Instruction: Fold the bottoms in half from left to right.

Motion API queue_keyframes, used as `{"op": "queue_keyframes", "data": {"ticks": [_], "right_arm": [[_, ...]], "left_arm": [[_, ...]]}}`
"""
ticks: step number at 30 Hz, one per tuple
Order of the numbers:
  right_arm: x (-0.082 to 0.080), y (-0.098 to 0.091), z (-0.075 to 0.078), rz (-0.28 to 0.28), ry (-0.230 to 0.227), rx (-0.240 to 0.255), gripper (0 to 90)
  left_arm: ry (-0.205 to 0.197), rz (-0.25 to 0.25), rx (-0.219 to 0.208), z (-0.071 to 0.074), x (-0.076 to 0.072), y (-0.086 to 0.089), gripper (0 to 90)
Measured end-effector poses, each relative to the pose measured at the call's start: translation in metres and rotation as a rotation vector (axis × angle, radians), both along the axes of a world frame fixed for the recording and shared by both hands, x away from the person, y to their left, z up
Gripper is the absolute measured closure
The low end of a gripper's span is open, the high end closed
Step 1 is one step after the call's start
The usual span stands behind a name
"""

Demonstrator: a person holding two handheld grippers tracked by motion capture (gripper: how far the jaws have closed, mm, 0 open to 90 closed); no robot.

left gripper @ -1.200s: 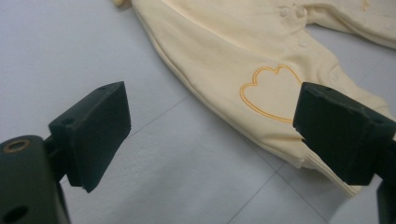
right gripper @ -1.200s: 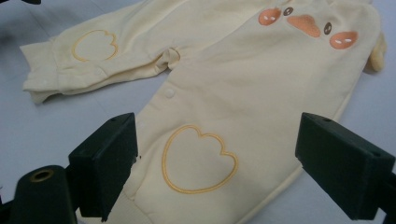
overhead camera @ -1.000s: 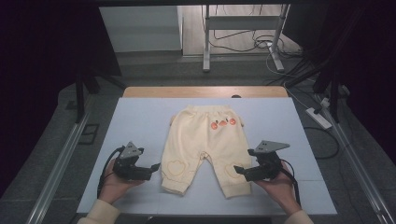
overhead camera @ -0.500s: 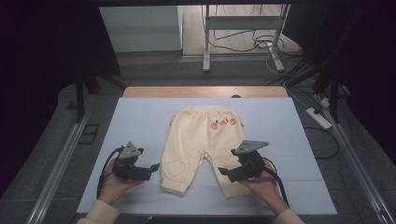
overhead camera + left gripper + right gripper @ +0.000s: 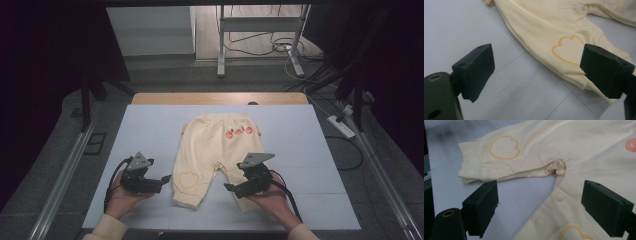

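A pale yellow pair of baby pants (image 5: 215,145) lies flat on the white mat (image 5: 150,125), waistband away from me, with orange patches (image 5: 238,132) near the waist. My left gripper (image 5: 164,179) rests on the mat just left of the left leg's cuff, jaws open. In the left gripper view the leg with its heart outline (image 5: 568,48) lies ahead of that gripper (image 5: 539,70). My right gripper (image 5: 229,189) sits over the right leg, pointing left. Its own view has this gripper (image 5: 540,203) open above the inner seam with snap buttons (image 5: 560,197).
The mat covers a wooden table whose far edge (image 5: 215,98) shows at the back. A power strip (image 5: 341,126) and cables lie on the floor at right. Metal stand legs (image 5: 220,50) rise behind the table. Bare mat lies on both sides of the pants.
My right gripper has moved left from beside the pants onto the right leg. The left gripper has stayed almost still by the left cuff.
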State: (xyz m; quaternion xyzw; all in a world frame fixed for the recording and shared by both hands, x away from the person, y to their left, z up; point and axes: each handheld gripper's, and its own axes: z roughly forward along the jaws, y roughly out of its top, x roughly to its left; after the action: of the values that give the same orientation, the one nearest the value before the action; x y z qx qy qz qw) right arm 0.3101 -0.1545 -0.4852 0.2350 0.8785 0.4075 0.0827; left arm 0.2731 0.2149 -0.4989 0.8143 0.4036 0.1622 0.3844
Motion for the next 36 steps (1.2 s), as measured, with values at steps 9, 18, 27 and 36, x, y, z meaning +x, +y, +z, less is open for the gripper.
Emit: {"op": "queue_keyframes", "data": {"ticks": [9,18,27,36], "right_arm": [[0.001,0.018,-0.002,0.029,0.007,0.002,14.6],[-0.003,0.032,-0.006,0.051,0.016,-0.007,14.6],[-0.004,0.05,-0.007,0.076,0.026,0.006,14.6],[-0.006,0.075,-0.013,0.129,0.033,-0.014,14.6]], "left_arm": [[-0.003,-0.003,0.006,-0.001,0.0,-0.001,12.4],[-0.006,-0.004,0.012,-0.001,0.001,-0.002,12.7],[-0.008,-0.008,0.016,-0.001,0.001,-0.003,12.5],[-0.007,-0.008,0.012,-0.001,0.001,-0.003,12.6]]}}
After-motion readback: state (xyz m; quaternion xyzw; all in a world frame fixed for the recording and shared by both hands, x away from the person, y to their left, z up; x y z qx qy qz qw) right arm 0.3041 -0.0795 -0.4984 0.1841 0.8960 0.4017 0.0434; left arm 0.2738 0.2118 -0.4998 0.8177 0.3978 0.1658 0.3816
